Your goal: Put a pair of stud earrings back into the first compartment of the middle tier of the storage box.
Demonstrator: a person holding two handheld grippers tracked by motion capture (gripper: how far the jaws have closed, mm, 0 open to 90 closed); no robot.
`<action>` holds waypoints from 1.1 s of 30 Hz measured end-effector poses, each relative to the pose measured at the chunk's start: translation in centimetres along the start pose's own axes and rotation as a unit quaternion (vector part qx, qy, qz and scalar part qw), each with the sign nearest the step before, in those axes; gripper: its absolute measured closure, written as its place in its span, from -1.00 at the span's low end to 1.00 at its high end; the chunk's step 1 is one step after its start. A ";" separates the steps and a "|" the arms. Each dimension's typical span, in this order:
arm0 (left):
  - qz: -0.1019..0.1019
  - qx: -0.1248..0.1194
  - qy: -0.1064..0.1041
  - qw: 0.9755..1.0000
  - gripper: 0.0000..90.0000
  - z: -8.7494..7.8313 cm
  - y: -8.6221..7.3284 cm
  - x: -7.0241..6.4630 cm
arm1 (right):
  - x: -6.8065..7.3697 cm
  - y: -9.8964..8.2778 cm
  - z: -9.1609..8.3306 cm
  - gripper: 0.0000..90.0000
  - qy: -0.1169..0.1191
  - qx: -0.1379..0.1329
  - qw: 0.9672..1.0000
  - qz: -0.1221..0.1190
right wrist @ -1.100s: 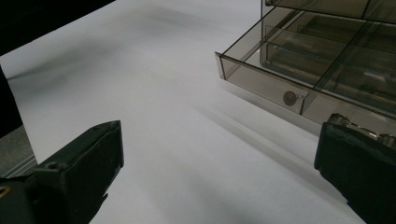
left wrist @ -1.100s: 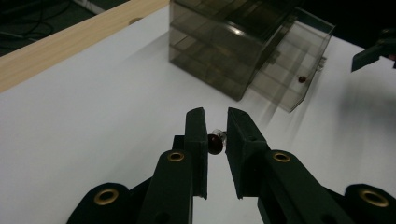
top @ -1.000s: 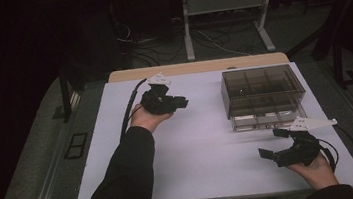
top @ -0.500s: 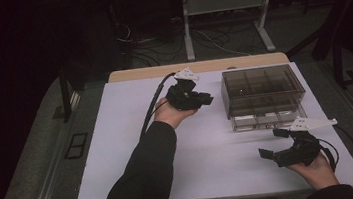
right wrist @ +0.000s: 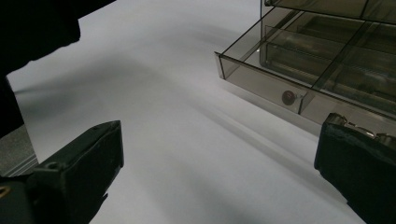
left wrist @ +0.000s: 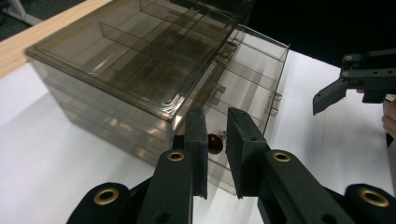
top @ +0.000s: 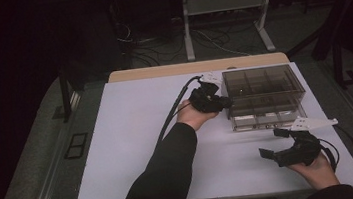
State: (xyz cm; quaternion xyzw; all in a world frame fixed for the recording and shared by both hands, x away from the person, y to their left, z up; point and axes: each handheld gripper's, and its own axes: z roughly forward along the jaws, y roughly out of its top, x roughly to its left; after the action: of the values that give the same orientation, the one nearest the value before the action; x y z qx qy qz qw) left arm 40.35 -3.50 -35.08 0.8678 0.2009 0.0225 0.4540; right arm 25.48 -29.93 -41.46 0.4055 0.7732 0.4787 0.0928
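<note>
A smoky clear drawer box (top: 262,85) stands at the back right of the white table (top: 135,149). Its bottom drawer (top: 267,118) is pulled out toward me. My left gripper (top: 224,103) hovers at the box's left front corner. In the left gripper view, the left gripper (left wrist: 215,119) is shut on a small dark red bead (left wrist: 215,143), right beside the box (left wrist: 135,56) and its open drawer (left wrist: 252,84). My right gripper (top: 271,142) rests near the front right, open and holding nothing. In the right gripper view, the right gripper (right wrist: 222,126) has its jaws wide apart and faces the drawer front (right wrist: 280,88) with its knob (right wrist: 288,97).
A wooden strip (top: 196,67) runs along the table's far edge. Beyond it lie cables and a metal stand (top: 225,18) on the dark floor. A cable (top: 175,107) trails from the left gripper across the table. My right gripper's jaw (left wrist: 345,84) shows at the right of the left gripper view.
My left hand has carried its shut gripper rightward across the table, from the middle to the box's left front corner. The right hand has stayed put.
</note>
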 end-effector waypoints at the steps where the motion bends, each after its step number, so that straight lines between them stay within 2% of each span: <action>1: -0.004 -0.003 0.000 1.000 0.72 0.3 0.0 -0.1 | 0.0 0.0 0.0 -0.98 0.000 0.001 1.000 0.001; 6: -0.001 0.001 -0.002 1.000 0.72 1.6 -0.2 -0.2 | 0.1 0.0 0.0 -0.98 0.001 0.002 1.000 0.000; 8: -0.008 0.003 -0.005 1.000 0.72 2.2 -0.3 -0.3 | 0.1 0.0 0.0 -0.98 0.000 0.002 1.000 -0.001; 9: -0.004 0.004 -0.006 1.000 0.72 2.4 -0.3 -0.2 | 0.1 0.0 0.0 -0.98 0.000 0.002 1.000 -0.001; 14: -0.010 0.014 -0.013 1.000 0.72 3.8 -0.6 -0.4 | 0.0 0.0 -0.1 -0.99 0.001 0.002 1.000 0.001; 15: -0.003 0.015 -0.014 1.000 0.72 4.1 -0.7 -0.4 | 0.0 0.0 -0.1 -0.99 0.000 0.002 1.000 0.001; 19: -0.005 0.017 -0.018 1.000 0.71 4.9 -0.9 -0.5 | 0.0 0.0 -0.1 -0.98 0.001 0.002 1.000 0.001; 21: -0.013 0.015 -0.022 1.000 0.69 5.1 -0.9 -0.6 | 0.0 -0.1 -0.1 -0.99 0.000 0.001 1.000 0.001; 27: -0.011 0.019 -0.027 0.999 0.20 4.6 -0.8 -0.3 | -0.1 -0.1 -0.2 -0.98 -0.001 0.000 1.000 0.003; 28: -0.017 0.018 -0.028 0.999 0.14 4.4 -0.8 -0.4 | -0.1 -0.1 -0.2 -0.98 -0.001 0.000 1.000 0.002; 29: -0.009 0.018 -0.033 0.999 0.08 4.1 -0.8 -0.2 | -0.1 -0.1 -0.2 -0.98 -0.001 0.001 1.000 0.002; 33: -0.011 0.010 -0.036 0.999 -0.25 3.0 -1.0 -0.2 | 0.0 -0.1 -0.2 -0.98 -0.002 0.002 1.000 0.001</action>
State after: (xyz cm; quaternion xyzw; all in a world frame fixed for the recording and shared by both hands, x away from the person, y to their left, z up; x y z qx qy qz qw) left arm 40.46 -5.42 -37.56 0.8704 0.1940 -0.0160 0.4523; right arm 25.35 -30.06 -41.44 0.4072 0.7734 0.4768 0.0930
